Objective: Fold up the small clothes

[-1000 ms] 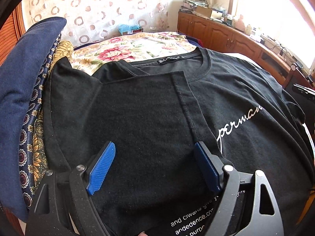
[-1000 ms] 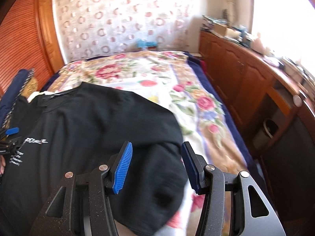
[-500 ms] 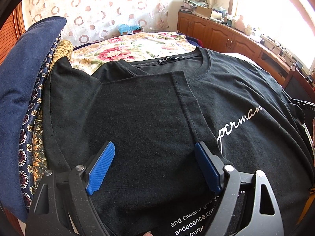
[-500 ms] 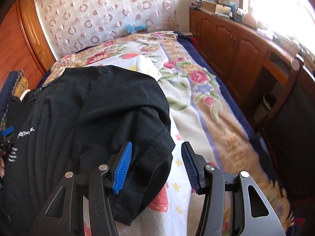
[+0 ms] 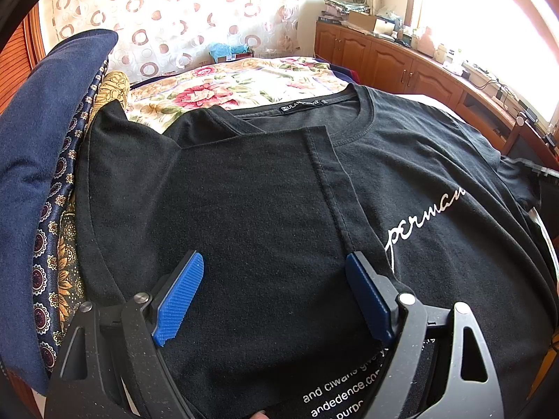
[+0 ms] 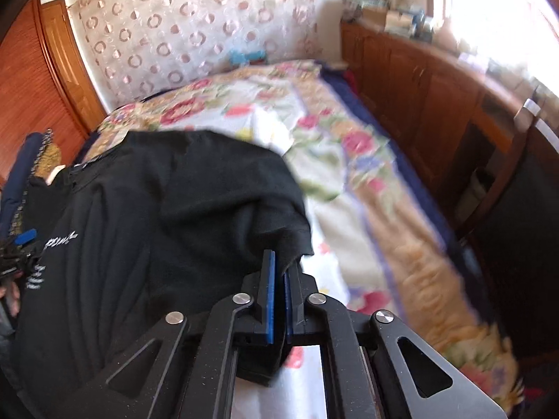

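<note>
- Black cotton T-shirt (image 5: pixel 412 181) with white script lettering lies spread over the near part of the bed with the floral bedspread (image 5: pixel 244 80), its neck label towards the far end.
- The shirt's left side is folded over the chest; the folded panel's hemmed edge runs from near the collar down towards the near right.
- The left gripper (image 5: pixel 272 293) hovers over that folded panel, its blue ribbed fingers (image 5: pixel 180 296) spread wide apart with nothing between them.
- In the right wrist view the same black T-shirt (image 6: pixel 146 216) fills the near left, and its right sleeve bunches up towards the camera.
- The right gripper (image 6: pixel 277 296) has its blue fingers (image 6: pixel 269 300) pressed almost together, pinching the black cloth at the sleeve edge; the fabric rises from between the tips.
- That view is blurred, so fine detail of the grip is hard to tell.
- The floral bedspread (image 6: pixel 349 160) stretches to the right of the shirt and on to the far end.
- A navy blue garment (image 5: pixel 42 160) and a dark patterned cloth with gold medallions (image 5: pixel 59 230) lie along the left edge, just beside the shirt.
- A wooden cabinet run (image 5: pixel 391 63) stands along the right side of the room under a bright window, with clutter on top.
- A curtain with a ring pattern (image 5: pixel 167 17) hangs at the far end.
</note>
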